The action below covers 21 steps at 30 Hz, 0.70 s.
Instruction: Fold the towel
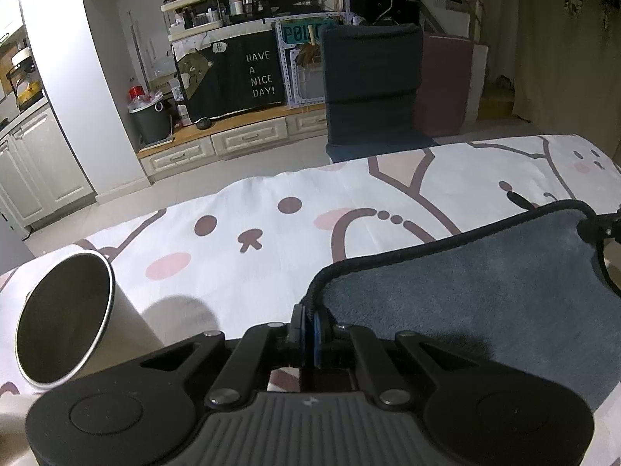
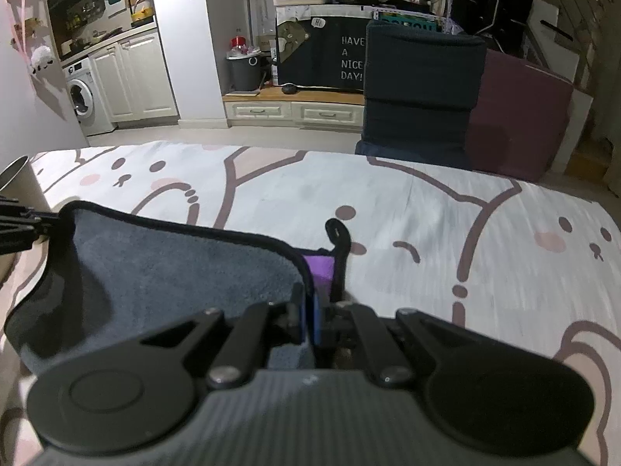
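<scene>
Both our grippers, left gripper (image 1: 308,326) and right gripper (image 2: 309,310), pinch the grey towel (image 1: 465,291) corners just beyond our fingers; next we carry this edge forward across the tablecloth (image 2: 427,213).

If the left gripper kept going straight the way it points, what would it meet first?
The left gripper, shut on the grey towel's corner, would probably meet only the printed cloth, then floor; the cup sits off to its left.
</scene>
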Each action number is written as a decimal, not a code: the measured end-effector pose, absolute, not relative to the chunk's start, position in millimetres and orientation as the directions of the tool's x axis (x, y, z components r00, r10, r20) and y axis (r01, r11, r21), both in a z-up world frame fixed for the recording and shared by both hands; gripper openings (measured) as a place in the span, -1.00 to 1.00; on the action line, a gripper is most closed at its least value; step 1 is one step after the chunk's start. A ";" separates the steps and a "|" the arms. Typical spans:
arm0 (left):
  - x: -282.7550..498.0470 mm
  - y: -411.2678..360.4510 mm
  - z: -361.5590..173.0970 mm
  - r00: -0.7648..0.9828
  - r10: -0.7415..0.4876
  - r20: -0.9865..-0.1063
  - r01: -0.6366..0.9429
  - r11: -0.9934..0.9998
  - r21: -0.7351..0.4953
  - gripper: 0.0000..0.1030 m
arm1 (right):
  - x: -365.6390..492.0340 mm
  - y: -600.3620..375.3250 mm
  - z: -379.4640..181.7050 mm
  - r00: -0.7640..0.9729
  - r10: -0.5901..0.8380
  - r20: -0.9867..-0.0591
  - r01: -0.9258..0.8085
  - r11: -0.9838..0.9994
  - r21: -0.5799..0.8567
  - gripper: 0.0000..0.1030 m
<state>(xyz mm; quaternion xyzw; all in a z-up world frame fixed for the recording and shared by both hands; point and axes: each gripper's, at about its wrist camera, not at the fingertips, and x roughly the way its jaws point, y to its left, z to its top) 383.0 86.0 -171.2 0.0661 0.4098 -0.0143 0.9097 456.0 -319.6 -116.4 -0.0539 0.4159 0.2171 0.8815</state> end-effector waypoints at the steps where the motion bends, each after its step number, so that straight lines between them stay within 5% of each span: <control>1: 384.8 86.4 -171.0 0.664 0.029 -0.747 0.078 0.991 0.108 -0.91 | 456.2 -320.6 -116.6 0.562 0.338 -0.755 -0.426 0.900 0.086 -0.91; 19: 397.3 86.9 -173.9 0.642 0.049 -0.765 0.050 0.993 0.106 -0.81 | 468.1 -311.0 -119.6 0.564 0.348 -0.749 -0.441 0.894 0.083 -0.86; 21: 396.0 87.0 -173.5 0.636 0.038 -0.771 0.040 0.996 0.082 -0.68 | 466.3 -311.0 -118.5 0.557 0.359 -0.749 -0.447 0.890 0.093 -0.54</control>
